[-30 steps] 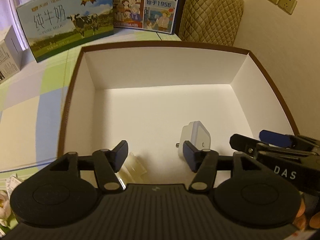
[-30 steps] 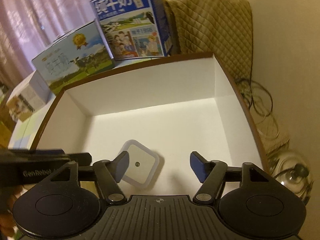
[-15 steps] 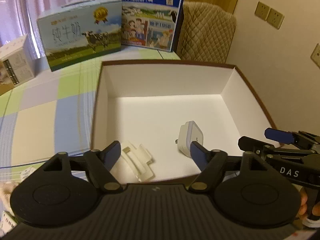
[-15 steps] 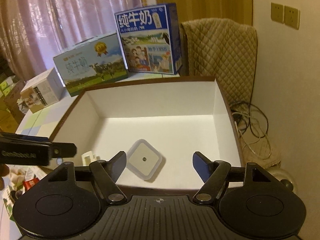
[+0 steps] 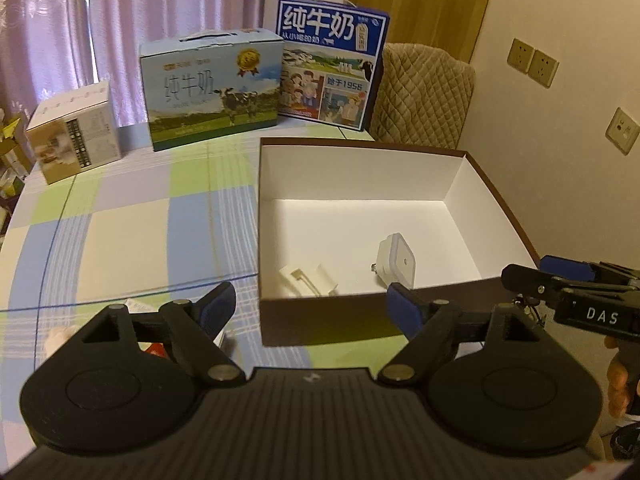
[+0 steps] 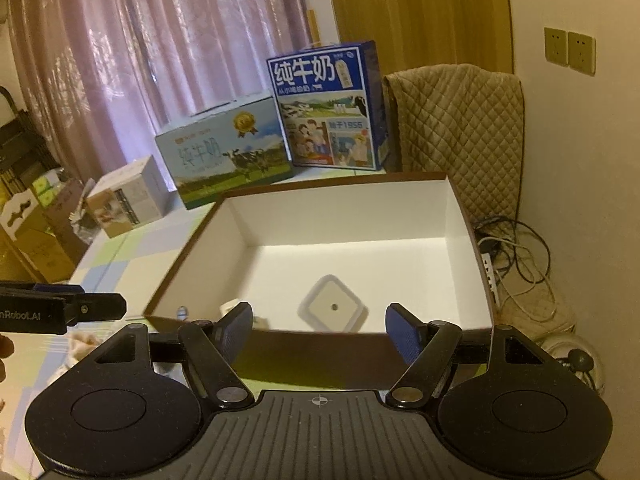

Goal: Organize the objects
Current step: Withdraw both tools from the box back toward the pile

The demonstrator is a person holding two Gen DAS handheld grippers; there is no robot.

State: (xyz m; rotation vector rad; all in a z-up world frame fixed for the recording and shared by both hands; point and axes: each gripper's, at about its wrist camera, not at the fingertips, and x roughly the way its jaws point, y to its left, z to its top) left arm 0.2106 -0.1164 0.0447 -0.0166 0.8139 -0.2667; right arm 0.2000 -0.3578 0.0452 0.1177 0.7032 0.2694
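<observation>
A brown box with a white inside (image 5: 492, 192) (image 6: 464, 216) stands on the checked tablecloth. In it lie a white square plug-in night light (image 5: 396, 260) (image 6: 334, 306) and a small cream plastic clip (image 5: 308, 278), which peeks out behind my right gripper's left finger (image 6: 230, 306). My left gripper (image 5: 310, 306) hovers open and empty just short of the box's near wall. My right gripper (image 6: 320, 326) is open and empty too, in front of the same wall. Each gripper shows at the edge of the other's view.
Two milk cartons (image 5: 212, 88) (image 5: 330, 68) and a small white carton (image 5: 74, 130) stand at the table's far edge. A quilted chair back (image 5: 420, 92) is behind the box. Small packets (image 5: 156, 346) lie under my left gripper. Cables (image 6: 516, 256) lie on the floor at right.
Both grippers have pulled back and up out of the box, leaving the night light and the clip lying inside. More of the table and room is in view.
</observation>
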